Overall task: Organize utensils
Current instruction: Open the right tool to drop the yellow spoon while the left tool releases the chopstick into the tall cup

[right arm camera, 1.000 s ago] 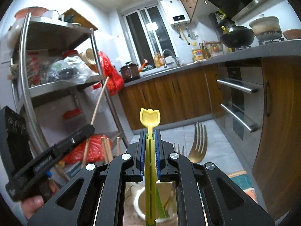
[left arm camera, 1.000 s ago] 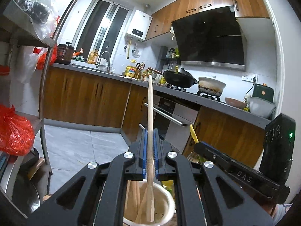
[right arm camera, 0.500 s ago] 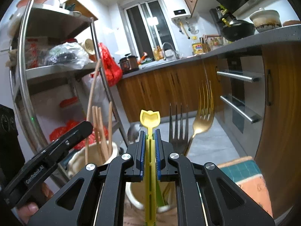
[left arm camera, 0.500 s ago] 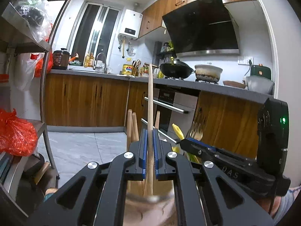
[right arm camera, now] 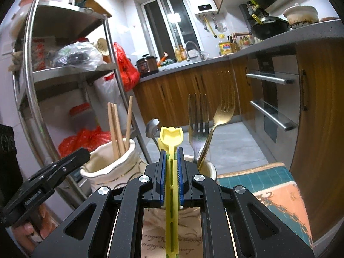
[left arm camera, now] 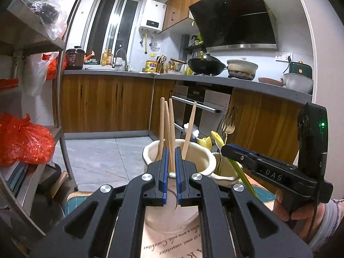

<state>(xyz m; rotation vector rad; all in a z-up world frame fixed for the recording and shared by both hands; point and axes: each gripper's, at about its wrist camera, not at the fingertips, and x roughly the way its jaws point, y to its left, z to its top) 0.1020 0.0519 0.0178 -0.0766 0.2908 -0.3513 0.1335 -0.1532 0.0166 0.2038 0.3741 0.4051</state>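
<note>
Two tongs at the utensil cups

Left tongs (left arm camera: 169,167) slightly parted, gripping nothing, before the chopstick cup (left arm camera: 200,157); only the right view shows right tongs (right arm camera: 171,172) clamping the yellow utensil (right arm camera: 171,137).

chopsticks (left arm camera: 169,129) in left holder (left arm camera: 193,157) | forks (right arm camera: 200,124) in right holder (right arm camera: 209,167), touching beside it | shelf rack (left arm camera: 62,107) left | counter (left arm camera: 215,80) behind

Wooden chopsticks (left arm camera: 166,126) stand in a glossy ceramic pot (left arm camera: 202,157); a matt yellow plastic utensil (right arm camera: 172,185) sits beside polished metal forks (right arm camera: 198,126).
</note>
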